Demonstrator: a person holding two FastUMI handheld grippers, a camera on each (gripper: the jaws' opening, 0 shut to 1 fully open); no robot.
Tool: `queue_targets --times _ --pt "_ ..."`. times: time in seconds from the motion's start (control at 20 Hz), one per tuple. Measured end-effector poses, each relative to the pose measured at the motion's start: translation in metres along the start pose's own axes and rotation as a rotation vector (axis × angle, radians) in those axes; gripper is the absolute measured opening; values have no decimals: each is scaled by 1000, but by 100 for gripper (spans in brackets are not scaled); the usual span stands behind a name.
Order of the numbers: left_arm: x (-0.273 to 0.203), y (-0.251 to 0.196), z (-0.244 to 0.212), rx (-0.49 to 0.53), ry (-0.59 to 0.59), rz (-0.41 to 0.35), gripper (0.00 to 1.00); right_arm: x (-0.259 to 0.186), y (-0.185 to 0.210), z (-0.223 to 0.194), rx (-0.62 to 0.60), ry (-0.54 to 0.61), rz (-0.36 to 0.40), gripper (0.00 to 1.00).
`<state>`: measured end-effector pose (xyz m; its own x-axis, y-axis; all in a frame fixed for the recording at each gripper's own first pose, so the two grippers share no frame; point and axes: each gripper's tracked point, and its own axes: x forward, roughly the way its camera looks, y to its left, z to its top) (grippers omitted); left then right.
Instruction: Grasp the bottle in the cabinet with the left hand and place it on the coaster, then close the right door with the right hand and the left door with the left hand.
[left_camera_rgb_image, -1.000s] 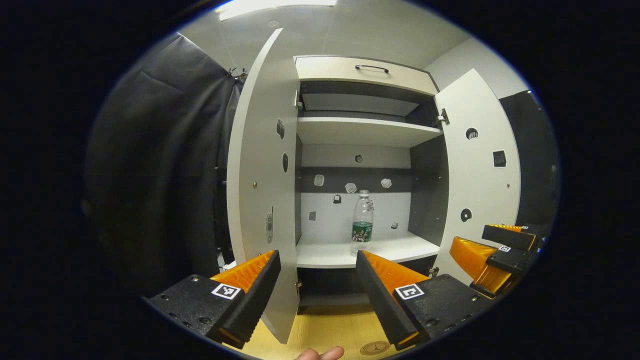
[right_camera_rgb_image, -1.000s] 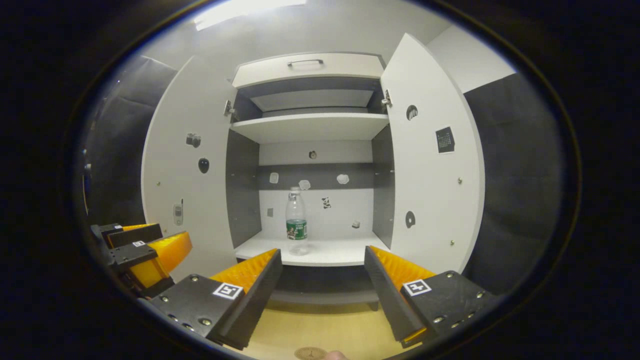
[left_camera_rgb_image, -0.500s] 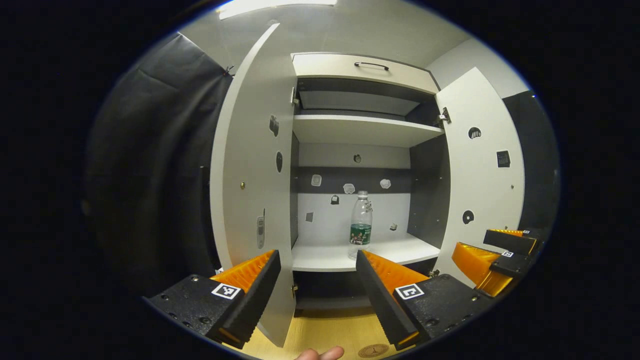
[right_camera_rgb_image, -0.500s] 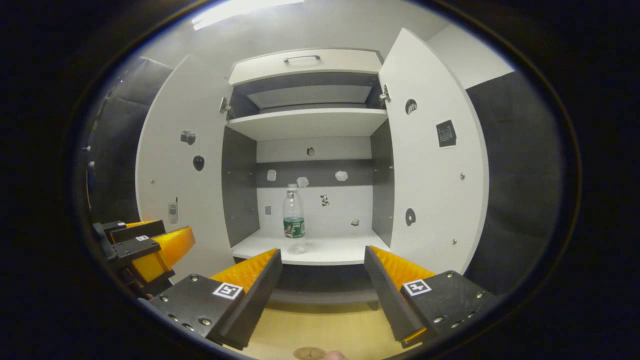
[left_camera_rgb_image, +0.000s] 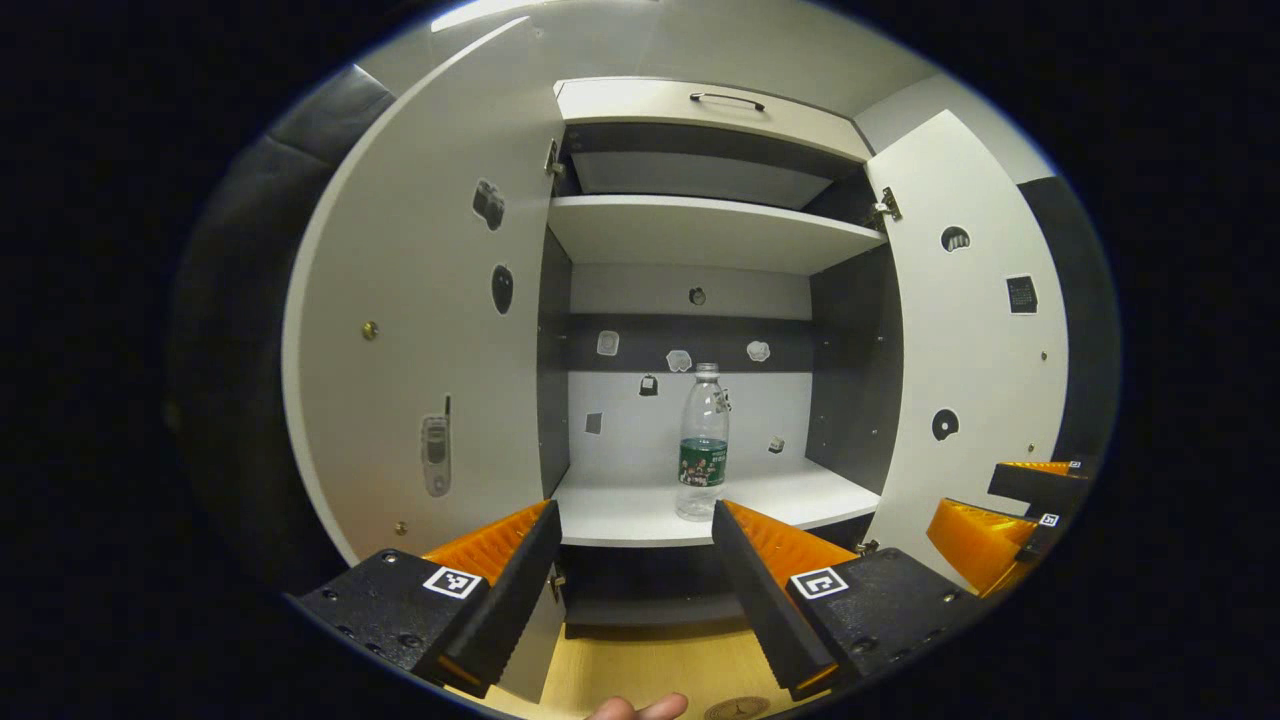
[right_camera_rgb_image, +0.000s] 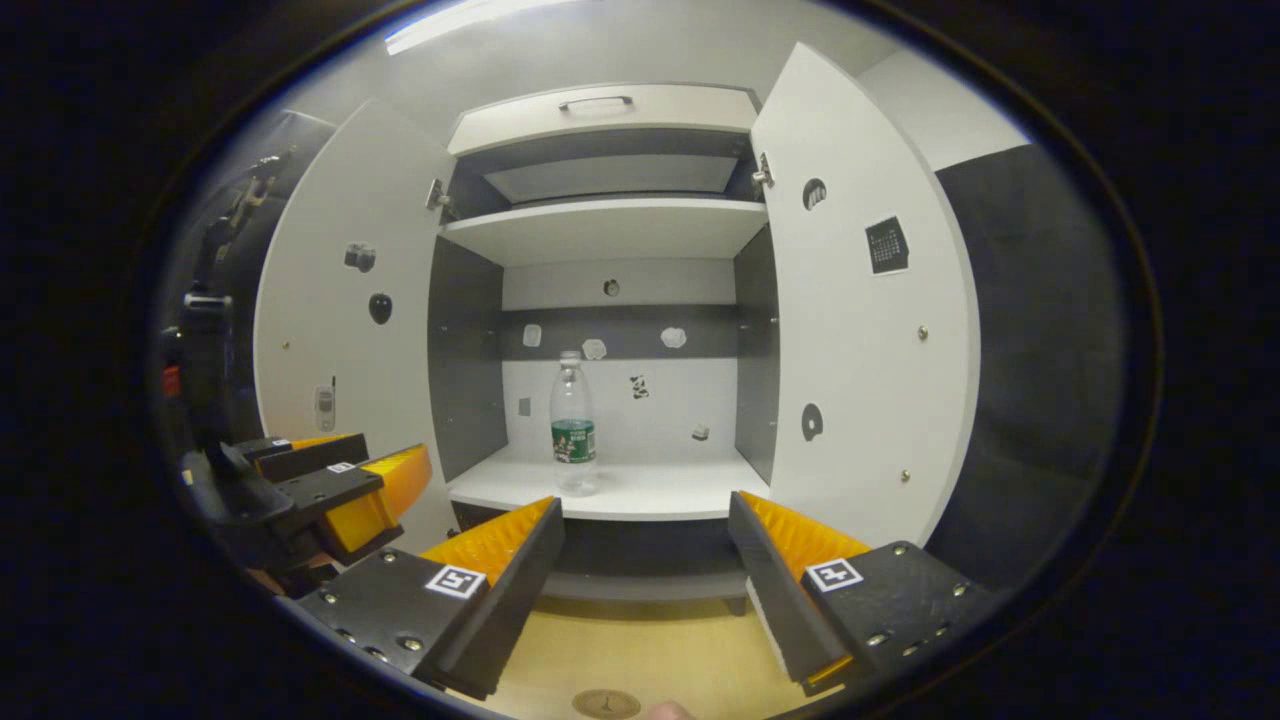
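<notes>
Left gripper view: both grippers gape before the open cabinet (left_camera_rgb_image: 700, 235) on wood floor (left_camera_rgb_image: 640, 670).

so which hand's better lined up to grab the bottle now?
Left. In the left gripper view the bottle stands upright just above the gap of the open left gripper. In the right gripper view it sits left of the right gripper.

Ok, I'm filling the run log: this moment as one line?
phase: approach | bottle: upright on cabinet shelf, untouched | left claw: open | right claw: open | both doors: open
</notes>
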<state>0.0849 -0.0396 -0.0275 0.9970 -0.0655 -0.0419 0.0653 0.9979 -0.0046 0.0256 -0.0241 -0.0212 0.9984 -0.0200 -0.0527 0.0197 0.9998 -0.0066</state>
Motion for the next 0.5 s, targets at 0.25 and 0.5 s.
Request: queue_targets --times 0.25,0.5 --pt "41 -21 -4 4 16 -37 97 2 -15 -11 -5 30 -21 97" --pt "86 -43 7 41 -18 -67 96 7 -23 -22 32 56 -29 100"
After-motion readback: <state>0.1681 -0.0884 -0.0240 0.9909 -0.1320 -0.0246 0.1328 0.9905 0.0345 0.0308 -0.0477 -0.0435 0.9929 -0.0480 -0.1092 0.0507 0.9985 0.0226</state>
